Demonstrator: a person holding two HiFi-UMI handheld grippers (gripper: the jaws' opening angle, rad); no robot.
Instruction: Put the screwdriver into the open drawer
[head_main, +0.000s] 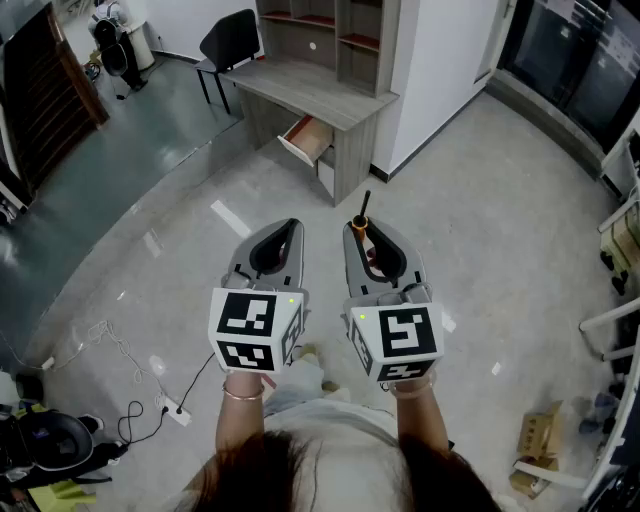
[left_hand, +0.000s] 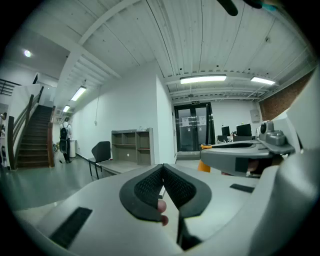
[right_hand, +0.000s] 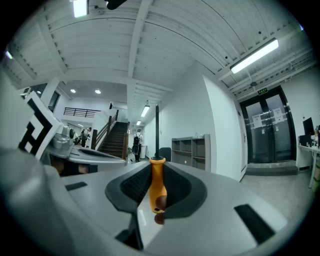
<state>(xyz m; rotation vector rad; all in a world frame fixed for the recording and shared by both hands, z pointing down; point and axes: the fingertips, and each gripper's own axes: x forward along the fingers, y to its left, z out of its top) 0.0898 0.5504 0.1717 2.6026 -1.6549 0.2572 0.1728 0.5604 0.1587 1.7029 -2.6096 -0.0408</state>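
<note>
An orange-handled screwdriver (right_hand: 157, 186) with a black shaft stands upright between the pads of my right gripper (right_hand: 157, 176), which is shut on its handle. From the head view the screwdriver (head_main: 362, 218) sticks out forward from the right gripper (head_main: 358, 230). My left gripper (head_main: 291, 229) hangs beside it, jaws closed together and holding nothing; in its own view the left gripper (left_hand: 163, 171) shows its pads touching. A wooden desk (head_main: 300, 88) stands ahead across the floor, with one open drawer (head_main: 306, 140) pulled out of its right-hand pedestal.
A black chair (head_main: 228, 42) sits left of the desk, with shelving (head_main: 335, 30) on the desk's back. A white wall corner (head_main: 430, 70) rises right of the desk. Cables and a power strip (head_main: 176, 411) lie on the floor at lower left. A cardboard box (head_main: 538, 432) is at lower right.
</note>
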